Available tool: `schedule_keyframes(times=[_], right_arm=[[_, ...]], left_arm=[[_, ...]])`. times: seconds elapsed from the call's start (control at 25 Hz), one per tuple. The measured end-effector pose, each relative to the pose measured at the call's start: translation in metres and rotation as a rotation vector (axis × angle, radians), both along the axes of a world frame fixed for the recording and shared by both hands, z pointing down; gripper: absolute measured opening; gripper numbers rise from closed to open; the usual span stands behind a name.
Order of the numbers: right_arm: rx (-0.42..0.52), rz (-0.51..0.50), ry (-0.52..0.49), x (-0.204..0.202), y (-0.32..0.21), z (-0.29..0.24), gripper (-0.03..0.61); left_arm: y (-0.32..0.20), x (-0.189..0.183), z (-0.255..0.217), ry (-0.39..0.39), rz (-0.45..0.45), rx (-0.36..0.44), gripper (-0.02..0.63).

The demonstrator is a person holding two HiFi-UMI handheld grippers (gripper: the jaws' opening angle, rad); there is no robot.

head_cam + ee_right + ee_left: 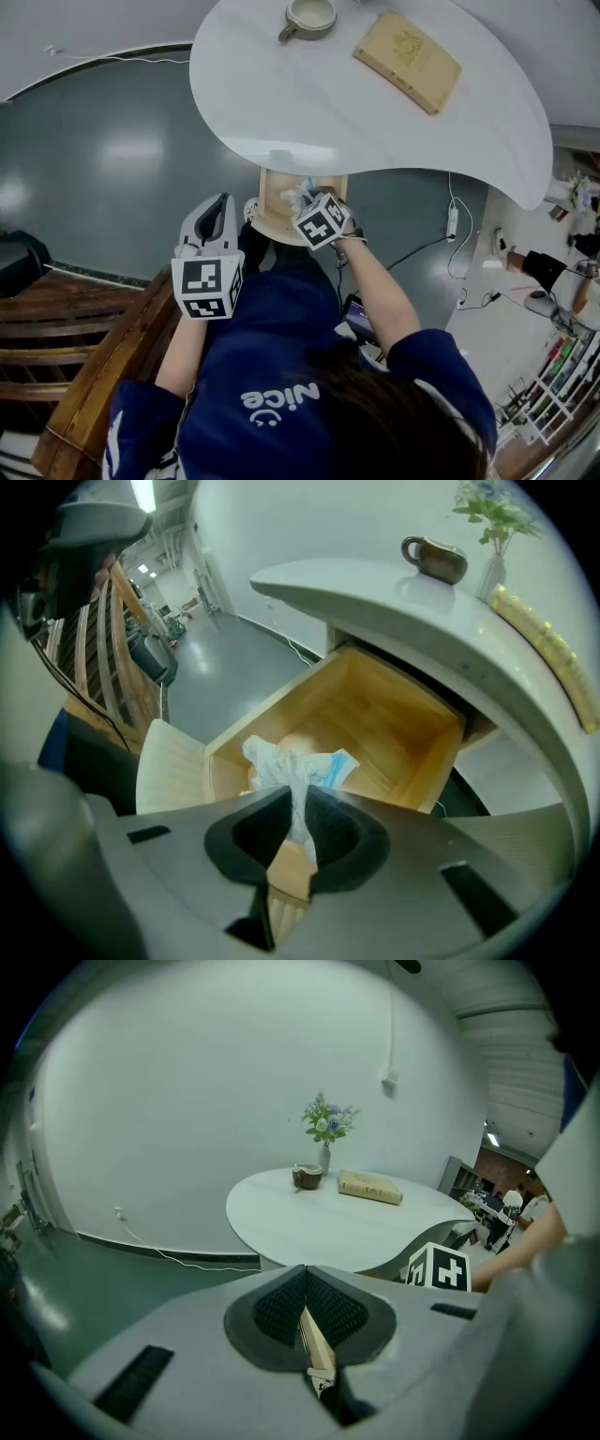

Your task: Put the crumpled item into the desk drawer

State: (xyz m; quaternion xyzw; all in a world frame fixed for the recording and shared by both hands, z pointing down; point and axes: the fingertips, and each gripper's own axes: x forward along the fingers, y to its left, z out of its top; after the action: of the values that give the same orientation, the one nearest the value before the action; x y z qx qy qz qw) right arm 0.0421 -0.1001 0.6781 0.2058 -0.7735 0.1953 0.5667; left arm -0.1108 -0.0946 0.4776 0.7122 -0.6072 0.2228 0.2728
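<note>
the right gripper (298, 803) is clenched on the crumpled item (295, 766), a white wad with a pale blue patch. the wad is pinched thin between the pads and bunches out beyond the tips. in the right gripper view it hangs over the front part of the open drawer (441, 761), just inside the pale front panel (169, 766); whether it touches the wooden floor cannot be told. behind the wad the drawer floor runs bare to the back wall, and the side walls stand well apart from it on both sides. the white desk top (422, 611) overhangs the back of the drawer, so the room from above is only over the pulled-out front half. in the head view the right gripper (305, 199) points down at that front half, close to the desk's curved edge (281, 164). the left gripper (217, 211) is held to the left of the drawer, apart from the desk edge and the drawer rim; in its own view its jaws are closed together on nothing (305, 1279). a mug (309, 17) and a book (408, 58) sit far back on the desk top, well away from the near edge.
</note>
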Motion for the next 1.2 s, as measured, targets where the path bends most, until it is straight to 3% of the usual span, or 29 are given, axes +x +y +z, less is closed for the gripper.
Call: schedule_keyframes(times=[0.16, 0.4, 1.2], right_arm=[[-0.016, -0.092, 0.026, -0.006, 0.001, 0.016, 0.057], [0.012, -0.317, 0.075, -0.016, -0.001, 0.035, 0.057], [-0.057, -0.445, 0.09, -0.021, 0.002, 0.086, 0.06]], left_arm=[[0.007, -0.004, 0.008, 0.003, -0.031, -0.03, 0.003], [0.012, -0.005, 0.016, -0.026, -0.042, -0.05, 0.003], [0.029, -0.014, 0.034, -0.039, -0.092, -0.109, 0.003]])
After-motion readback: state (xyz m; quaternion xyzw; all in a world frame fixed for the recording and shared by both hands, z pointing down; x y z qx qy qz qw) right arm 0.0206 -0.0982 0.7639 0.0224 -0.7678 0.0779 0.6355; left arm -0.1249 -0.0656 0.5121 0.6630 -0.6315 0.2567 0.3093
